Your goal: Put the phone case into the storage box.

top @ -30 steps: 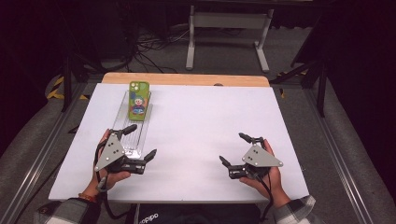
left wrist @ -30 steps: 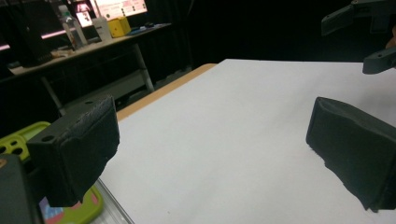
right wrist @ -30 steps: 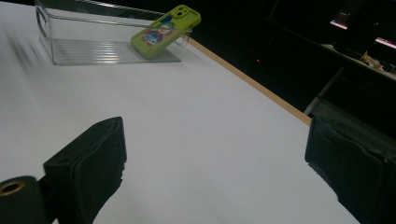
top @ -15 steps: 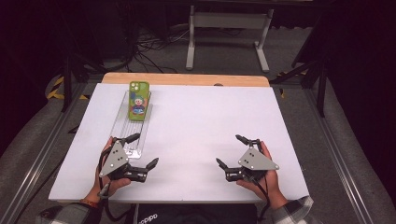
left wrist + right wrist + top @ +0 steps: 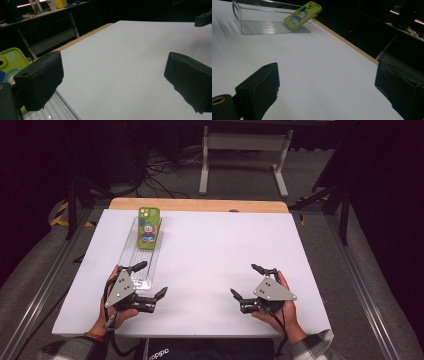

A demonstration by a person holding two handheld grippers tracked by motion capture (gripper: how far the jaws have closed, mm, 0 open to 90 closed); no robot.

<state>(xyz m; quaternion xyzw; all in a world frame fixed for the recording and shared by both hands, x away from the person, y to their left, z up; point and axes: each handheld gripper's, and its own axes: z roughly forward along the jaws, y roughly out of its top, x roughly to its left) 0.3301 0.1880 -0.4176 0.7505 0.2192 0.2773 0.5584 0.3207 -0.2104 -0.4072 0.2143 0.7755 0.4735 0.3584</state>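
Dark floor, cables and a metal stand surround a white table (image 5: 215, 260) with a wooden strip along its far edge. At the upper left of the high view a clear plastic tray (image 5: 131, 262) lies lengthwise on the table, and a green phone (image 5: 148, 227) with a cartoon figure on its case leans at the tray's far end, its top edge propped on the far rim, tilted rather than flat. In the right gripper view the same phone (image 5: 302, 15) sits at the top centre, slanted across the tray's (image 5: 259, 26) end wall.

Lower left in the high view, the left gripper (image 5: 150, 281) rests just beside the tray's near end, jaws spread wide with nothing between them; one jaw overlaps the tray's near corner. Lower right, the right gripper (image 5: 246, 281) sits on bare table, well apart from the tray, jaws likewise wide and holding nothing.

Judging from this, the phone is the thing to fetch, and its perch looks risky: a nudge to the light tray from the left gripper could slide the phone off the rim. A pinch on the slick case edges might slip, and clear walls are easy to misjudge and strike on the way in.
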